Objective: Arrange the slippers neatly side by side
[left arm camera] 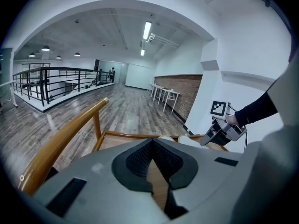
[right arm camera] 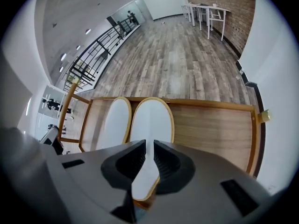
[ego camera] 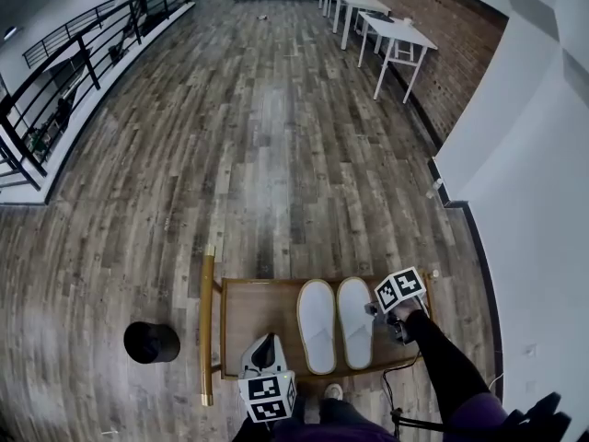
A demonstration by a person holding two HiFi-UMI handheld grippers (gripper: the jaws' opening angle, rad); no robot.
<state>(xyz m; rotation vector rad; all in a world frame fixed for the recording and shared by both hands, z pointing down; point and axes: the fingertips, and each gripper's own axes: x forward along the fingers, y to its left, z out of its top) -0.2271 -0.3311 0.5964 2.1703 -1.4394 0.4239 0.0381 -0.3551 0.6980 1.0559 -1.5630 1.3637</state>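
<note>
On the counter (ego camera: 244,325), from the head view, I see two white slippers lying side by side and touching, the left slipper (ego camera: 317,328) and the right slipper (ego camera: 355,322), both toward the counter's right half. My right gripper (ego camera: 377,311) is at the right slipper's outer edge. My left gripper (ego camera: 266,343) sits over the counter's near edge.

Left gripper view: its jaws are together with nothing between them, and bare counter wood lies beyond.

Right gripper view: its jaws stand narrowly apart, and the right slipper's near end shows through the gap, unpinched.
</note>
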